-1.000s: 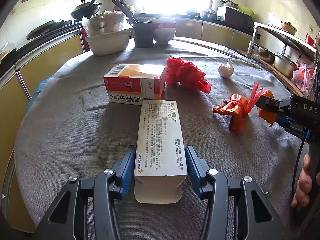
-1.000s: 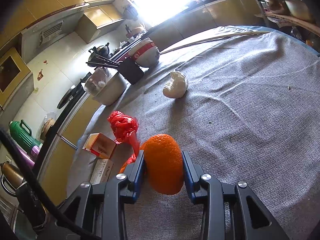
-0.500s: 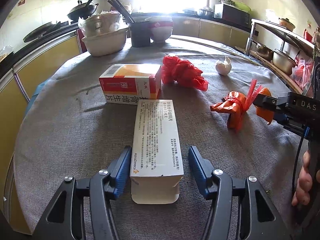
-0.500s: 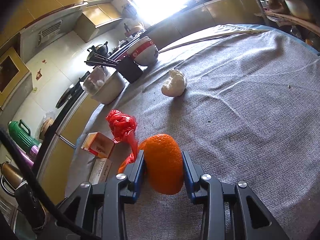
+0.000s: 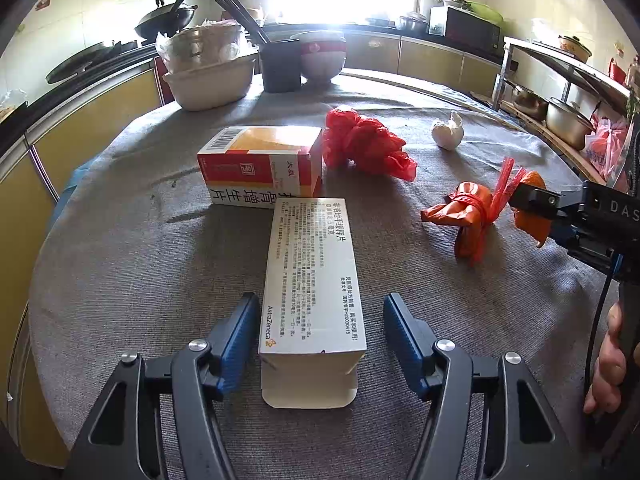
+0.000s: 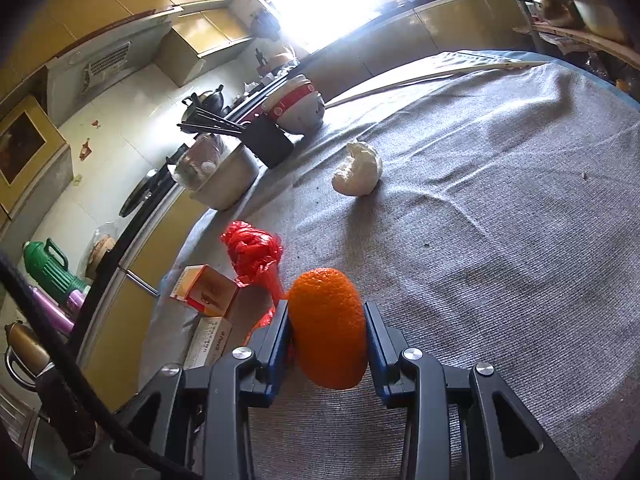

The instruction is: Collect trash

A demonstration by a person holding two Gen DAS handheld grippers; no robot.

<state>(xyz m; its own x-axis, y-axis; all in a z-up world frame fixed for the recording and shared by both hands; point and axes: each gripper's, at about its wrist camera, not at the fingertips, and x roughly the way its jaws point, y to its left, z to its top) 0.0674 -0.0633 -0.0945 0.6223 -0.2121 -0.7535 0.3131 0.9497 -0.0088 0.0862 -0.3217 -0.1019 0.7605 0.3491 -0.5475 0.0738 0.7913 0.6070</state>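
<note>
A white medicine box [image 5: 312, 280] lies flat on the grey table between the fingers of my left gripper [image 5: 318, 332], which is open and clear of its sides. A red and orange box [image 5: 260, 166] lies behind it. A crumpled red bag [image 5: 364, 144], a tied orange bag [image 5: 468, 212] and an eggshell [image 5: 448, 130] lie to the right. My right gripper [image 6: 326, 340] is shut on an orange peel [image 6: 328, 324] just above the cloth; it also shows in the left wrist view [image 5: 536, 200].
A cream basin [image 5: 210, 80], a dark chopstick holder [image 5: 280, 64] and a red-banded bowl [image 5: 322, 56] stand at the table's far edge. Metal pots [image 5: 568, 120] sit on a rack at the right. The table's edge [image 5: 36, 280] curves at the left.
My left gripper has let go of the white box, opened wider and drawn back a little. My right gripper still holds the orange peel and has barely moved.
</note>
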